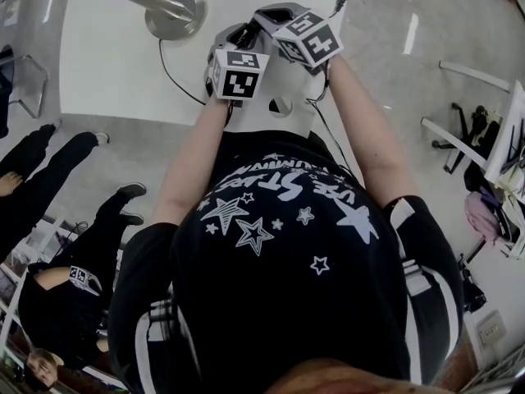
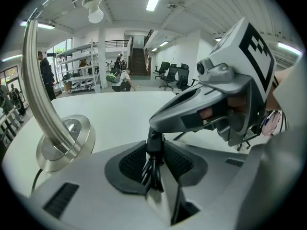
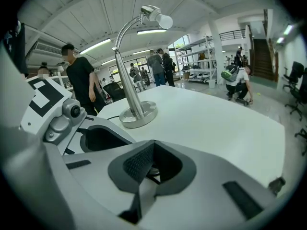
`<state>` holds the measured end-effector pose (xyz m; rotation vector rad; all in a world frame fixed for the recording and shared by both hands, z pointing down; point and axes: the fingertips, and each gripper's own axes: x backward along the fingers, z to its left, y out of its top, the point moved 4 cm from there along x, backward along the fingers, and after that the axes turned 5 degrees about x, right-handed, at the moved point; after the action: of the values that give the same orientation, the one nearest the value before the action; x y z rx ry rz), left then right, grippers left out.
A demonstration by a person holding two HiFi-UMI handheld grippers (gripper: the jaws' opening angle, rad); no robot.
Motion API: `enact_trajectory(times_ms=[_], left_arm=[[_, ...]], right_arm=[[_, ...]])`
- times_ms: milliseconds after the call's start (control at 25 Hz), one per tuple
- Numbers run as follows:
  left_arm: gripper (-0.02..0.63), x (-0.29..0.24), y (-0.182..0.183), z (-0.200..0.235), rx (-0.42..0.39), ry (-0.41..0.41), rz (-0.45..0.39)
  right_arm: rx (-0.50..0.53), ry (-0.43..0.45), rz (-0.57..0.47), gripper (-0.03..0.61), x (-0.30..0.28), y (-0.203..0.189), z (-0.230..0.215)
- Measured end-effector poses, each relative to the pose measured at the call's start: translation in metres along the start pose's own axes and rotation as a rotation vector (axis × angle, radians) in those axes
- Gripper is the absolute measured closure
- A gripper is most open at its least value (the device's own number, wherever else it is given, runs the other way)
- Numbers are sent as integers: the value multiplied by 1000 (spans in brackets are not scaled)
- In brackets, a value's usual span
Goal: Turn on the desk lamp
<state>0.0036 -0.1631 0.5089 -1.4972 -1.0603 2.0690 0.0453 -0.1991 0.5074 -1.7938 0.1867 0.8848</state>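
Observation:
The desk lamp's round metal base (image 1: 175,11) stands on the white table (image 1: 98,56), with its curved neck and unlit bulb (image 2: 94,11) rising over it. A black cord (image 1: 176,80) runs from the base toward me. My left gripper (image 2: 152,172) is shut on a bunch of this black cord (image 2: 151,166), just right of the base (image 2: 62,143). My right gripper (image 3: 144,174) looks shut, and its nose (image 2: 158,123) sits right above the held cord. The lamp (image 3: 138,104) is ahead of it, to the left. Both marker cubes (image 1: 238,74) (image 1: 308,35) hover near the table's front edge.
The table's near edge (image 1: 123,115) lies under my arms. People stand or sit on the floor at the left (image 1: 49,220), and one in black (image 3: 79,85) is beyond the table. Bags and frames clutter the floor at the right (image 1: 492,162).

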Motion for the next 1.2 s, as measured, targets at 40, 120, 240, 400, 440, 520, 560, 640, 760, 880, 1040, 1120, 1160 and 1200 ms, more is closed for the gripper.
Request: enact_trajectory(times_ms=[40, 120, 240, 400, 440, 520, 560, 640, 760, 880, 1040, 1120, 1160, 1200], left_arm=[[485, 0, 0, 0, 0, -1, 1], [485, -1, 0, 1, -8, -3, 0], [485, -1, -1, 0, -15, -15, -6], [483, 6, 2, -2, 42, -59, -19], [483, 8, 3, -2, 46, -61, -23], [483, 11, 4, -2, 39, -62, -28], [483, 13, 5, -2, 37, -62, -31], [483, 20, 6, -2, 48, -59, -43], [483, 33, 12, 0, 87, -43, -75], [483, 46, 20, 0, 107, -22, -118], [485, 64, 32, -5, 139, -8, -183], [485, 73, 35, -8, 153, 11, -221], [485, 78, 34, -11, 162, 22, -237], [485, 83, 33, -13, 172, 34, -248]], right_arm=[[-9, -2, 1, 574, 0, 0, 0], [-8, -11, 7, 574, 0, 0, 1], [12, -28, 16, 574, 4, -1, 4], [-14, -48, -11, 574, 18, -2, 7], [-26, -55, -24, 574, 22, -1, 7], [-44, -67, -49, 574, 30, 1, 6], [-50, -72, -62, 574, 34, 2, 6], [-52, -79, -81, 574, 43, 4, 7], [-48, -81, -105, 574, 56, 7, 9], [-49, -79, -154, 574, 70, 11, 9], [-31, -50, -218, 574, 89, 19, 9], [-3, -28, -229, 574, 95, 20, 11], [10, -18, -232, 574, 98, 20, 12], [21, -8, -233, 574, 101, 19, 13]])
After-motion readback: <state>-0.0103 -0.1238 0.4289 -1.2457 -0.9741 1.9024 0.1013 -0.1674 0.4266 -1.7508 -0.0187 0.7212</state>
